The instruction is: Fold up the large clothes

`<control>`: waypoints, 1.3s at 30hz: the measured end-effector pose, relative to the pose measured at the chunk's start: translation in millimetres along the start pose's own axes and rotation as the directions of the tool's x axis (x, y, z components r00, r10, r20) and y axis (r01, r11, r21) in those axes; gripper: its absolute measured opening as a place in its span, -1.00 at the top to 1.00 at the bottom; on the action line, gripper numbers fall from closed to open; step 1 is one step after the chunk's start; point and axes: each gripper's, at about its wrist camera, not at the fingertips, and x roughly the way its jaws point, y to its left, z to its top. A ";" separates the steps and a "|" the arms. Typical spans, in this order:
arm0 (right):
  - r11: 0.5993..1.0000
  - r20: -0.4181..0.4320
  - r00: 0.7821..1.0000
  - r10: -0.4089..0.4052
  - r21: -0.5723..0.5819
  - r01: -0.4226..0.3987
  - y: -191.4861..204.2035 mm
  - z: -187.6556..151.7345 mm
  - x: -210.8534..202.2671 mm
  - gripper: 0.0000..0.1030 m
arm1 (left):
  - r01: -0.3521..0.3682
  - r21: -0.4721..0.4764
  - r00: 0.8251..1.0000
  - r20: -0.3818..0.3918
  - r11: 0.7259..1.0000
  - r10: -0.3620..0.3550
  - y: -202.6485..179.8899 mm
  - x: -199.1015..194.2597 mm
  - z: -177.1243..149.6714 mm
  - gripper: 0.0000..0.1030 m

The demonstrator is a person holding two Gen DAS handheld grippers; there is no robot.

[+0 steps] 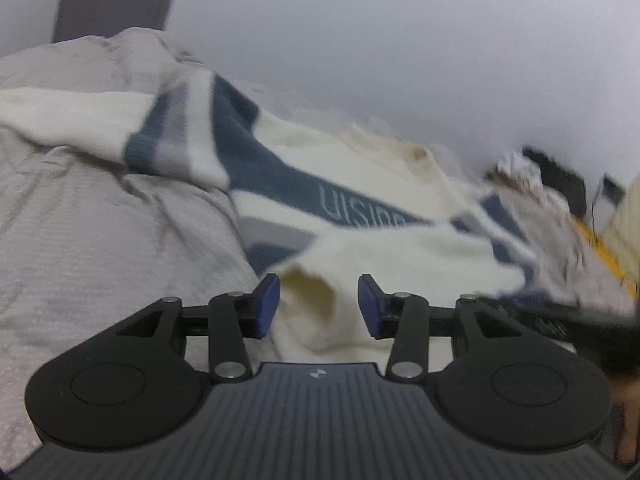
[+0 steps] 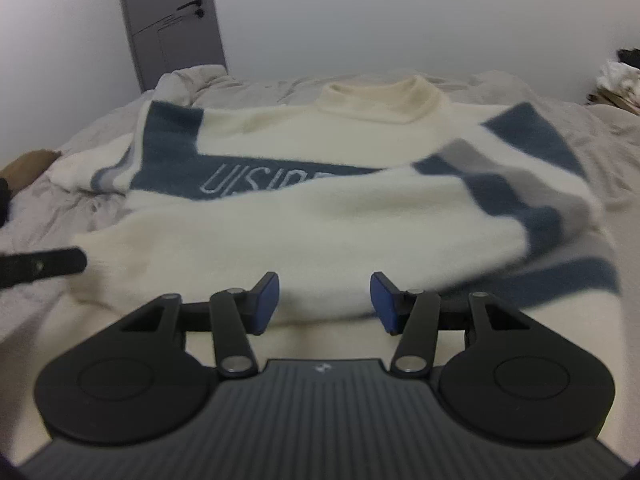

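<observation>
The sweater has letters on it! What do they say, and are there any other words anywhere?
"USID": pale outline letters on the sweater's blue band; the folded sleeve hides the rest of the word.
Small white logo on each gripper body: a symbol, no readable letters.
No other text visible.

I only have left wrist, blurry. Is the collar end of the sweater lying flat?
Observer: Yes. In the right wrist view the sweater lies spread on the bed, collar at the far end.
Operator: Right sleeve?
Observer: Folded across the chest; it covers the end of the lettering.
Operator: Right tongs holding anything?
Observer: No. The right tongs are open above the cream fabric. The left tongs are open too.
</observation>
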 end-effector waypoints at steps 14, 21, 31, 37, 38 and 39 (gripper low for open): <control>0.988 0.103 0.994 0.036 0.143 -0.051 17.4 -21.6 -91.5 -0.04 | -0.245 -0.275 0.969 -0.029 0.930 0.247 104.8 15.6 52.4 -0.14; 0.983 0.106 0.992 0.068 0.162 -0.085 4.0 -21.0 -76.7 -0.04 | -0.189 -0.547 0.971 0.017 0.816 0.237 190.7 32.5 67.7 -0.14; 0.970 0.059 0.995 0.085 0.224 -0.096 -9.8 -17.6 -39.3 -0.04 | -0.041 -0.689 0.948 0.202 0.724 0.246 270.0 63.2 104.8 -0.14; 0.970 0.029 0.998 0.060 0.235 -0.065 -13.0 -13.1 -15.1 -0.05 | -0.033 -0.758 0.929 0.216 0.651 0.299 305.0 75.9 119.2 -0.12; 0.970 0.020 0.998 0.057 0.236 -0.060 -12.4 -13.3 -10.4 -0.05 | -0.031 -0.767 0.929 0.215 0.641 0.302 308.3 77.4 121.4 -0.12; 0.970 0.010 0.999 0.051 0.237 -0.052 -11.9 -13.6 -5.9 -0.05 | -0.037 -0.769 0.925 0.215 0.638 0.312 309.1 77.3 123.2 -0.12</control>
